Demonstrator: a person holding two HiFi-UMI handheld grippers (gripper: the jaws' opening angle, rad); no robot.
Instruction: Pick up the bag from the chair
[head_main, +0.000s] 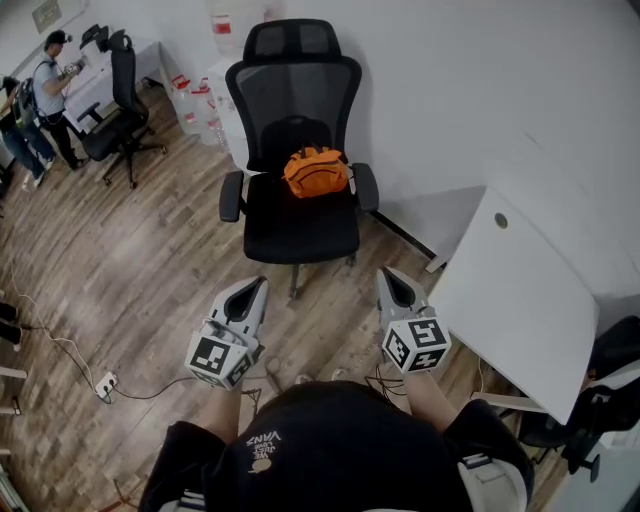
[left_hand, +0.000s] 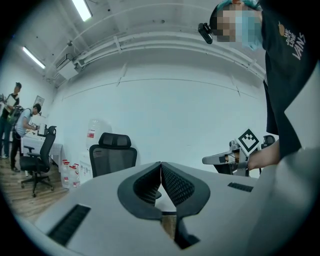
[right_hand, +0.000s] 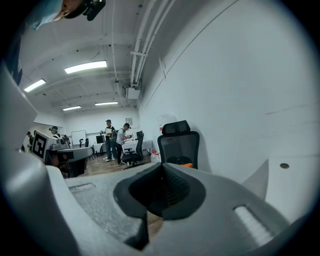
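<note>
Two claws, the left claw (head_main: 257, 285) and the right claw (head_main: 386, 273) — both pressed together, pinching nothing, well apart from the one orange bag (head_main: 316, 172) lying on the nearer black chair (head_main: 298, 230).

"VANS" reads in white print on the person's black shirt (head_main: 335, 445); the labels on the distant bottles stay illegible.

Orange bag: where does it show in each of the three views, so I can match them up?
Head view: orange bag upper centre, at the rear of the seat.
Left gripper view: not visible; the left gripper hides the seat.
Right gripper view: an orange sliver just right of centre, above the right gripper.
Shared landmark: the black mesh office chair.
</note>
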